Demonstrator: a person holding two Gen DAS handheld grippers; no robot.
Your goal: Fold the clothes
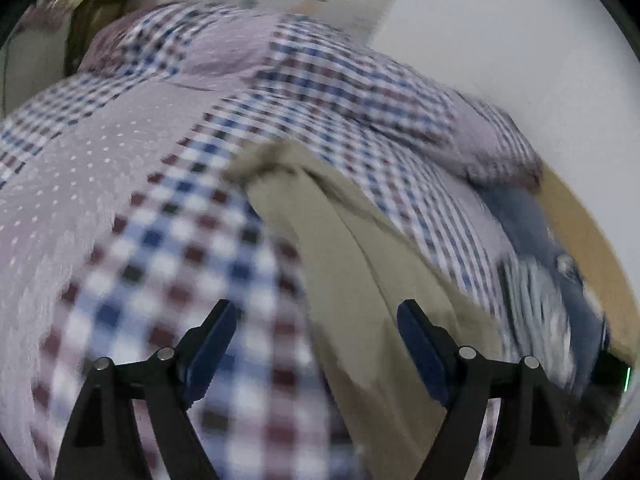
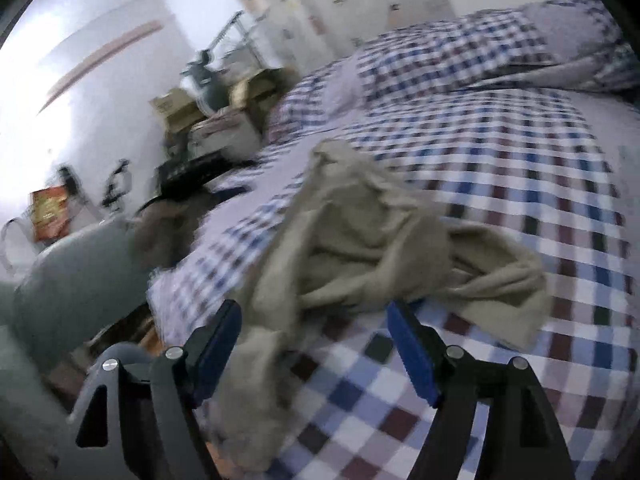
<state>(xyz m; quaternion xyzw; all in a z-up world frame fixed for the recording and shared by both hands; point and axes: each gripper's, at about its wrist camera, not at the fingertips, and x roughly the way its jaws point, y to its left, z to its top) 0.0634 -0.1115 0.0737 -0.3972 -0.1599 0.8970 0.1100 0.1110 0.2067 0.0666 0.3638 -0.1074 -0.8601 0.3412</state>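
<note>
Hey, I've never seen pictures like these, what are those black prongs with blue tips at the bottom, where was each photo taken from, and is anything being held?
There is no robot here. A person carries a hand-held tool in each hand, and each tool has its own wide-angle camera looking forward along two black fingers with blue pads. One picture is from the left tool, the other from the right.

Both look down at a bed with a checked cover. A crumpled beige garment lies on it, not folded yet. A pillow in the same check sits further back.

The left tongs and the right tongs both stand open. The beige cloth shows between the pads in each view, but nothing is pinched, so nothing is held.
</note>
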